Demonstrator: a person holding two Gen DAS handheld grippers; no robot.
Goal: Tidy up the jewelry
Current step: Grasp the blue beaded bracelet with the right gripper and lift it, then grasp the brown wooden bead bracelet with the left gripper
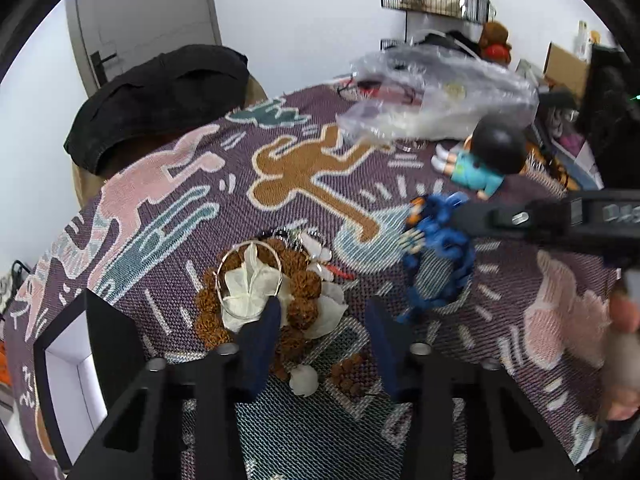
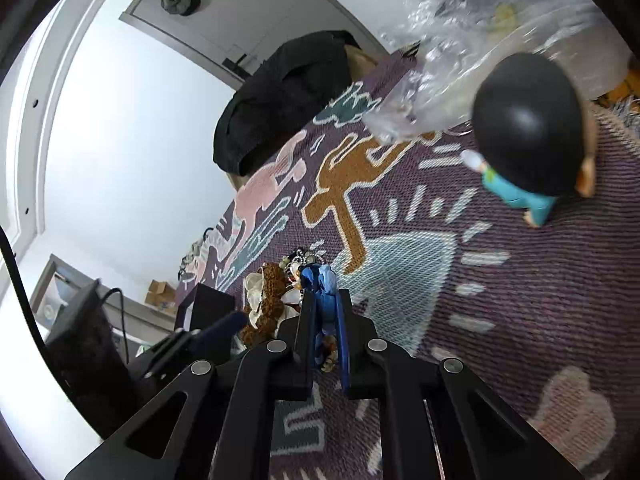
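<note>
Right gripper [image 2: 322, 312]: jaws nearly closed, clamped on the blue bracelet [image 2: 320, 292]. In the left wrist view the bracelet [image 1: 438, 256] hangs from the fingertips as a dangling loop of blue links with a bit of orange at its far end, over the blanket [image 1: 320, 184]; whether its low end touches the cloth cannot be told.

Left gripper [image 1: 324, 320]: jaws wide apart, nothing between them. It sits over the near part of the jewelry pile [image 1: 280, 288]; the left pad overlaps the near edge of the silver hoop [image 1: 248, 276].

Pile contents: brown bead string [image 1: 308, 284], silver hoop over white petals [image 1: 252, 284], more small pieces at the far side, too tangled to identify. One white bead [image 1: 303, 378] and a brown cluster [image 1: 350, 374] lie between the fingers, near the camera.

Black box [image 1: 92, 344] at left, just beside the left gripper, white inside.

Far right on the blanket: doll [image 1: 484, 156] lying on its side, black head, teal top. Behind it, a clear plastic bag [image 1: 432, 96].
</note>
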